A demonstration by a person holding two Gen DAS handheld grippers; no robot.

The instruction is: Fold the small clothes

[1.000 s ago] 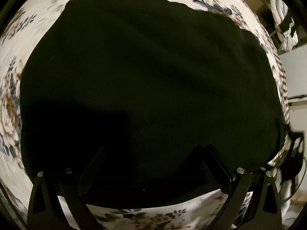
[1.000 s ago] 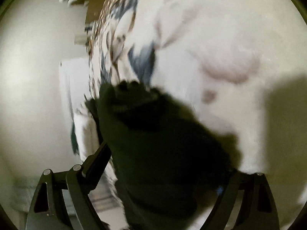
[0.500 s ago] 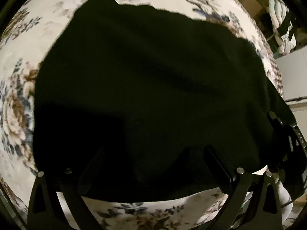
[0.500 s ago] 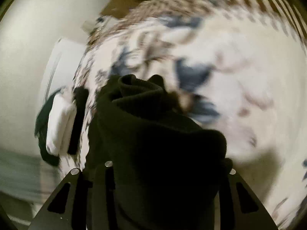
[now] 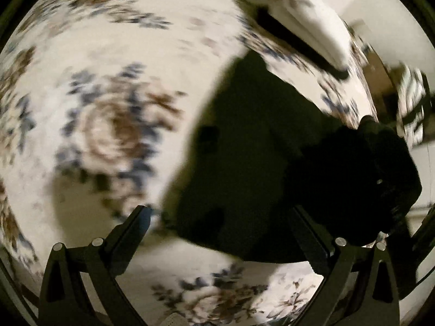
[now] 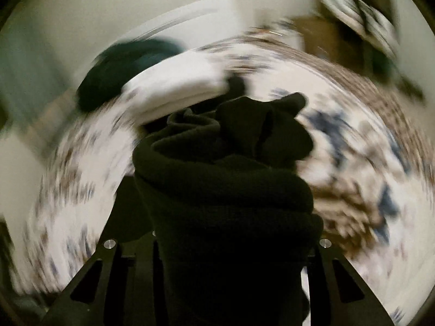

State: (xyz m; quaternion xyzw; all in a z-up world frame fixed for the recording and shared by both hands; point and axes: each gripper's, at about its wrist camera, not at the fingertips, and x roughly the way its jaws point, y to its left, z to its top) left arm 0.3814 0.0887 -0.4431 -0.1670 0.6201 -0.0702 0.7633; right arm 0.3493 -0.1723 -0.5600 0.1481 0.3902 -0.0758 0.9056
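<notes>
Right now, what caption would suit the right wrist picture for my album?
Right gripper clamps a bunched dark garment above a blurred floral bedspread, white folded clothes behind.

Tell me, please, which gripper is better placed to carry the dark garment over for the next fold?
Right. The right gripper is already shut on bunched dark garment, lifted above the floral sheet. The left gripper is open and holds nothing, with the garment beside its right finger.

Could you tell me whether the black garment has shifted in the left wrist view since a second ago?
Yes. The black garment has shifted right against the floral bedsheet, which now fills the left half.
</notes>
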